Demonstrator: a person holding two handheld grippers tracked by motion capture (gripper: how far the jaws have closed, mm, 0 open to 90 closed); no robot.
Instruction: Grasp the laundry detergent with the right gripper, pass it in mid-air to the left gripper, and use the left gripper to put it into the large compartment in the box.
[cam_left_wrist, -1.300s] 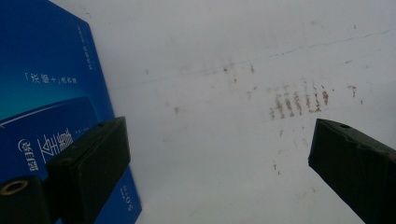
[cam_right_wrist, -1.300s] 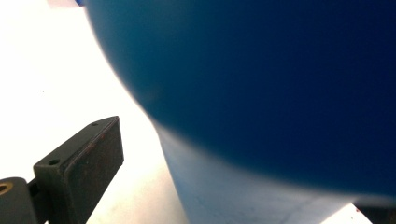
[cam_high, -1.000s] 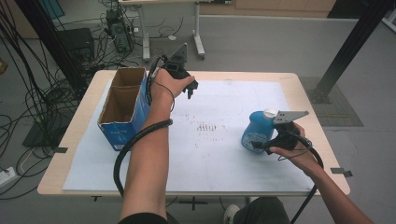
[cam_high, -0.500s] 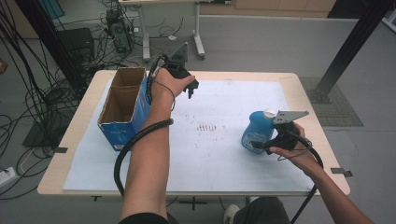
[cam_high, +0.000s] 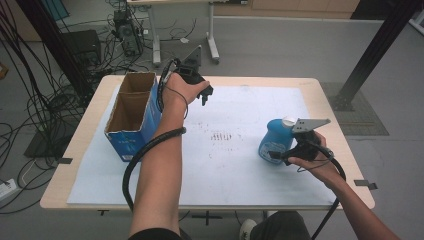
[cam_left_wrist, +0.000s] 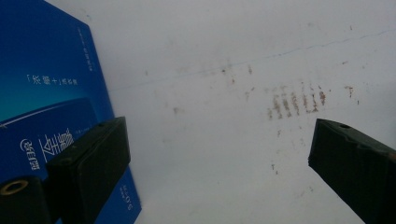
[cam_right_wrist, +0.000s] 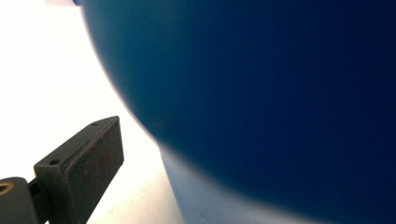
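- Grey floor strewn with black cables is surrounding the wooden table (cam_high: 327, 107) in the high view, and a white paper sheet (cam_high: 240, 150) is covering most of the tabletop.
- I am holding my left gripper (cam_high: 204, 95) above the sheet, just beside the open blue cardboard box (cam_high: 131, 117) at the table's left.
- My right gripper (cam_high: 278, 155) is pressing against the round blue plastic bottle with a white cap (cam_high: 276, 140), standing upright on the sheet's right side.
- Left gripper view: my jaws are standing wide apart, gripping nothing, with the box beside one jaw and brown smudges (cam_left_wrist: 296, 100) on the paper.
- Right gripper view: the bottle's blue wall is looming close; one jaw is showing, so I cannot tell whether I am gripping it.
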